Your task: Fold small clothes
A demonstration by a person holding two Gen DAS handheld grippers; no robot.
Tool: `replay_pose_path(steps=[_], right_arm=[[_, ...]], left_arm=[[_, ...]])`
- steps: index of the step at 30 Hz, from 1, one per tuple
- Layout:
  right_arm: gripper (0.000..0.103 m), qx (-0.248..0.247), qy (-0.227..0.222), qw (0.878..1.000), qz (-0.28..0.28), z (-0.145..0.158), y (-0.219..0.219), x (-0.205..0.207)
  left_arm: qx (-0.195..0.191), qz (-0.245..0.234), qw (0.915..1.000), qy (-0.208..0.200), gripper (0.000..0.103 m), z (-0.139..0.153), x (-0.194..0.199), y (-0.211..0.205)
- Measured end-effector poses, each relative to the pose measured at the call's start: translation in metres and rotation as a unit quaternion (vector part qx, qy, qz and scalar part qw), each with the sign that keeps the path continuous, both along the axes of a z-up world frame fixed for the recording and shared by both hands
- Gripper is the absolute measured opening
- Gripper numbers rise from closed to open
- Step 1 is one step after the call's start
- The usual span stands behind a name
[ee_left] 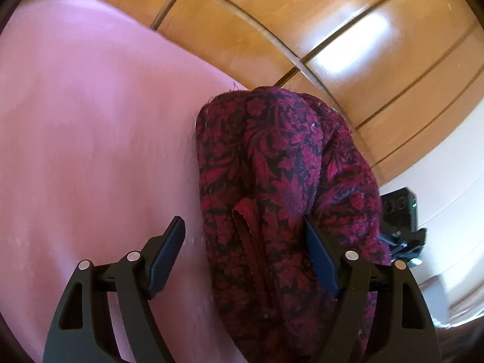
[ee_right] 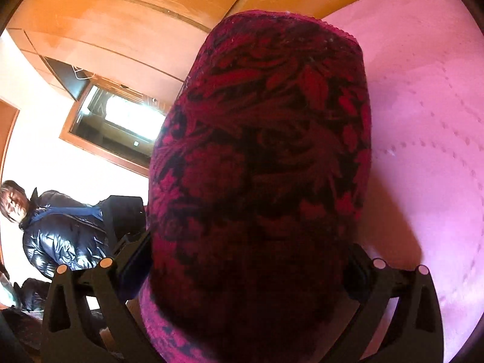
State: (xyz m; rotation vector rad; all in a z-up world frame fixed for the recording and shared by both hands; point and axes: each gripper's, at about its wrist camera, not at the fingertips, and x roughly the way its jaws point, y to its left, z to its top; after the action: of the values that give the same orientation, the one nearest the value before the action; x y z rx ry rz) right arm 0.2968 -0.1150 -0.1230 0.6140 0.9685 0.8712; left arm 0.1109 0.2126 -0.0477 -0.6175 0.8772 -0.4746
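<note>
While both wrist cams look down at a slant, the main surface is a pink cloth-covered top [ee_left: 90,139], smooth in the left wrist view; in the right wrist view the same pink cover [ee_right: 429,139] shows faint dotted stitch lines curving across it. Behind it runs a wall of glossy wood panels [ee_left: 302,21] w/ dark seams and a bright glare patch; white wall sits to the right of that. Right wrist view also has orange-brown wood panelling [ee_right: 127,21], a framed window or mirror [ee_right: 121,121] (can't tell which) and a person in a dark shiny puffer jacket [ee_right: 63,233] at far left. No containers visible in either view.

Task item: a dark red/black floral knit garment [ee_left: 272,157], bunched up, lying on the pink top near its wood-side edge, w/ a scalloped red hem poking out near the centre. Left gripper [ee_left: 245,242] has its fingers spread apart; the cloth lies between them, against the right finger, clear of the left one, so not pinched. Right gripper [ee_right: 248,260]: the garment [ee_right: 266,151] drapes over it, fills the gap and hides the fingertips, so can't tell if it's clamped. A black device [ee_left: 399,211] shows just past the cloth at right in the left wrist view.
</note>
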Motion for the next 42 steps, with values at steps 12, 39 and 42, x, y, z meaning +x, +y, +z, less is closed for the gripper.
replay_pose_path(steps=[12, 39, 42], right_arm=[[0.073, -0.013, -0.088, 0.994, -0.063, 0.055, -0.049, -0.070], [0.072, -0.216, -0.121, 0.860, -0.447, 0.079, -0.271, -0.165], [0.066, -0.231, -0.135, 0.861, -0.432, 0.098, -0.263, -0.153]], left_arm=[[-0.076, -0.093, 0.9919, -0.042, 0.076, 0.026, 0.006, -0.076], [0.198, -0.211, 0.9528, -0.094, 0.066, 0.057, 0.083, -0.426], [0.207, -0.174, 0.9583, -0.091, 0.066, 0.059, 0.072, -0.418]])
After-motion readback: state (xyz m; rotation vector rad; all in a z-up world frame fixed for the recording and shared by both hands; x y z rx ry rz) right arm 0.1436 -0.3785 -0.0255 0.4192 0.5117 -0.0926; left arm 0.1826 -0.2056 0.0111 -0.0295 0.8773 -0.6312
